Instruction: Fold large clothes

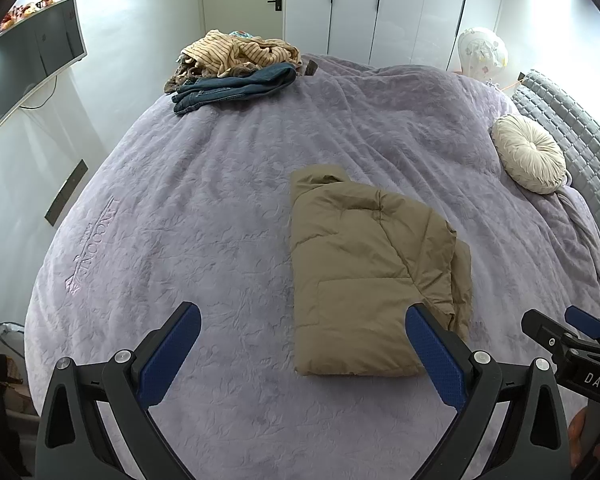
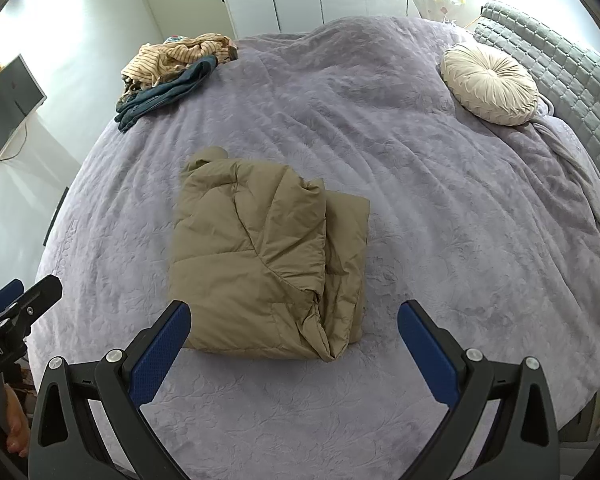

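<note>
We hold the left gripper [image 1: 303,322] and right gripper [image 2: 294,318] spread wide, empty, above the bed [image 1: 204,208]. Folded tan jacket [image 2: 260,256] lies flat just ahead: between the right's fingers, under the left's right finger. Clothes pile [image 1: 236,68] far left, round cushion [image 2: 490,84] far right.

Jacket [image 2: 256,264] matt quilted cloth; bedspread [image 2: 420,208] plush (embossed).
</note>
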Demonstrator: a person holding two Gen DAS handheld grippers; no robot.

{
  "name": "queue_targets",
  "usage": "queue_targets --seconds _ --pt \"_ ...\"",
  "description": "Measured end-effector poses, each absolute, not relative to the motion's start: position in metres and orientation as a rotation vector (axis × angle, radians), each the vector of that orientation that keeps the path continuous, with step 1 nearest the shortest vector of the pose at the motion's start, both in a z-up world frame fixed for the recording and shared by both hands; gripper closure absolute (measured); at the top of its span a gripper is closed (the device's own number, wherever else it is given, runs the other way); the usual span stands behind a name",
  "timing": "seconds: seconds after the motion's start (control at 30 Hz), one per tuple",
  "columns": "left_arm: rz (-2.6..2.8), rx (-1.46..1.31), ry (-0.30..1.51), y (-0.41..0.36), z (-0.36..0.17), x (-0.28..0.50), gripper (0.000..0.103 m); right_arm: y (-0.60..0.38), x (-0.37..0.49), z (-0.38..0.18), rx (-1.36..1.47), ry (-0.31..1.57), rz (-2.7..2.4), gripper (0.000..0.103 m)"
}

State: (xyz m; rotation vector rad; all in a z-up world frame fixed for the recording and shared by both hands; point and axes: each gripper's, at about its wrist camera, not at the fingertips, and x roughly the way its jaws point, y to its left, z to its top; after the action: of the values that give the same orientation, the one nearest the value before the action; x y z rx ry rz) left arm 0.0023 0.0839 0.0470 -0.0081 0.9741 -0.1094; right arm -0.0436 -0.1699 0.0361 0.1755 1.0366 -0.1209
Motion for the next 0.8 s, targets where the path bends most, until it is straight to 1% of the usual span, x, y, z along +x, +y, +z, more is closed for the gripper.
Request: queue_targets --seconds 0.8 --pt "-0.106 -0.005 0.974 0.0829 0.0476 0.0035 0.001 -0.1716 -0.0434 0.0355 0.177 1.039 -0.119 0.000"
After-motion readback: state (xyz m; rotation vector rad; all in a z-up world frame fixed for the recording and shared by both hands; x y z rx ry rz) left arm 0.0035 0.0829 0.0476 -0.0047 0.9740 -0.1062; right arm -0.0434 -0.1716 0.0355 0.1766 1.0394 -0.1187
